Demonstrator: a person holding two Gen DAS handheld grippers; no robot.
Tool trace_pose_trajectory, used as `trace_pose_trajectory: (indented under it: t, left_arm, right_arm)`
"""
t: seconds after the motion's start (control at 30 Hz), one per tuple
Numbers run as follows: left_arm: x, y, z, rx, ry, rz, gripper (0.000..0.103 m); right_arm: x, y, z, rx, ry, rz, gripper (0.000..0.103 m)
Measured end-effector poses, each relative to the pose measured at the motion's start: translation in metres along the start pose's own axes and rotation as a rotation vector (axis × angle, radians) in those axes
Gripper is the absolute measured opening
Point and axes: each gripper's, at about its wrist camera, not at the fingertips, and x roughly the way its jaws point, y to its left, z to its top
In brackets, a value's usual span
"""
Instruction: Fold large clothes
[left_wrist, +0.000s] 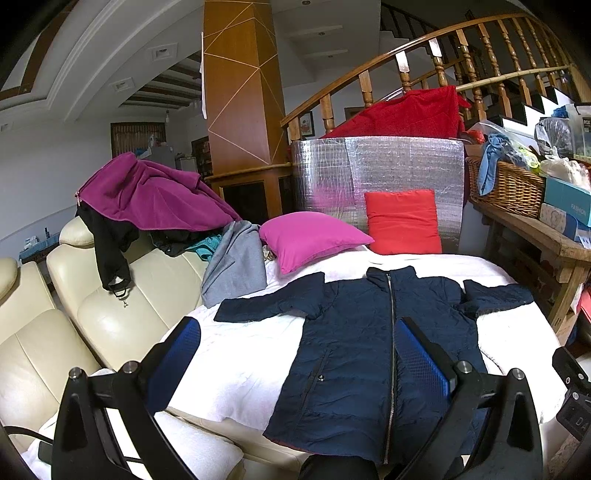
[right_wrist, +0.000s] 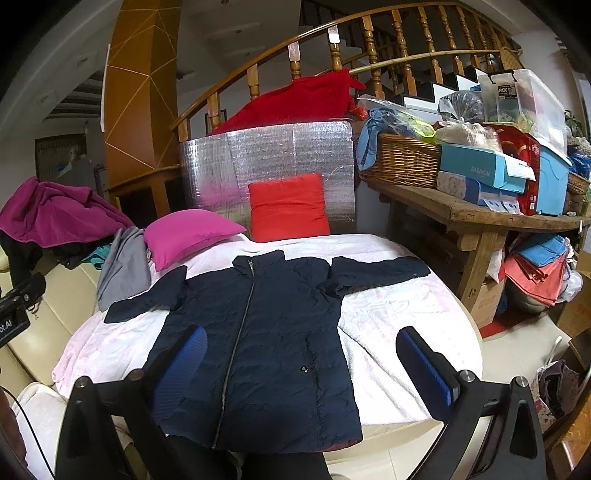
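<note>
Nearest the lens, the blue-padded fingers of the left gripper (left_wrist: 295, 354) stood wide apart and grasped nothing, and the right gripper (right_wrist: 301, 363) was likewise released, both hovering above the near hem of the navy jacket (left_wrist: 369, 354). The jacket lay flat and face up on the white blanket (left_wrist: 243, 354), zipped, collar toward the far end, both sleeves spread out sideways, with no fold yet made in it. By my judgement this was the very start of folding: the next move called for each gripper to take a sleeve, or a side edge, and carry it across the body, pinching only the top layer so the blanket beneath did not come up with it. Beyond the collar a magenta cushion (left_wrist: 310, 240) and a red cushion (left_wrist: 402, 221) rested against a silver foil panel (left_wrist: 388, 166). On the wooden bench (right_wrist: 476, 214) a wicker basket (right_wrist: 402, 162) held a light-blue cloth hanging over its rim and some yellow-green item too small to name; beside it stood a teal box (right_wrist: 484, 166) and a clear lidded bin (right_wrist: 524, 99), its contents indistinct.
</note>
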Motion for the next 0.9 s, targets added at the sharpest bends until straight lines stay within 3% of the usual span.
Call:
trace_pose_trajectory:
  t: [0.9]
  left_arm:
    - [0.0023, 0.0048, -0.0013, -0.001, -0.004, -0.004, 0.103]
  right_arm:
    - [0.0016, 0.0051, -0.0008, -0.004, 0.010, 0.011, 0.103]
